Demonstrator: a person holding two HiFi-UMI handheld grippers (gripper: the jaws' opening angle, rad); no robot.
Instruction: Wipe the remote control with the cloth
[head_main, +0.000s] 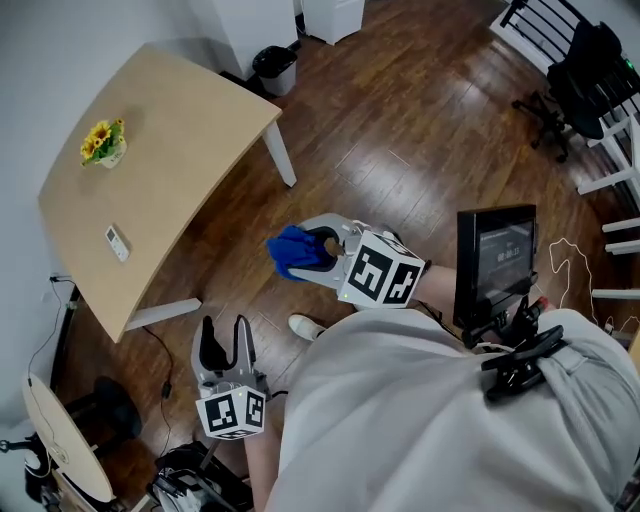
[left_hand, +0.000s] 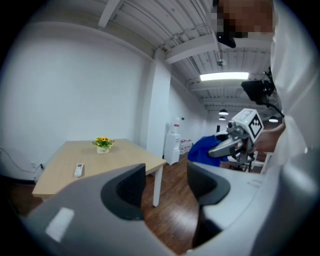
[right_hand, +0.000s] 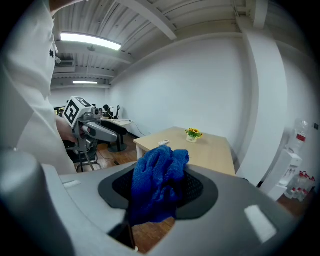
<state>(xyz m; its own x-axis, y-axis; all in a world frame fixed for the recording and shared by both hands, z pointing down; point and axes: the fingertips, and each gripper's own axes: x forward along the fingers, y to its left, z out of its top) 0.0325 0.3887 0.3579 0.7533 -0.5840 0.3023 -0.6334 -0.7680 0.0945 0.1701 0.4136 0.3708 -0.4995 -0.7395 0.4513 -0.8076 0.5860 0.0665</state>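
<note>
The remote control (head_main: 117, 242) lay on the table (head_main: 190, 120) at the left of the head view, well apart from both grippers. The right gripper (head_main: 312, 246), near frame centre, was clamped on the bunched blue cloth (head_main: 291, 253), and the left gripper (head_main: 225, 345), at lower left, held its jaws apart. Only the left gripper view showed that gap empty, while the right gripper view showed the cloth filling its jaws.
</note>
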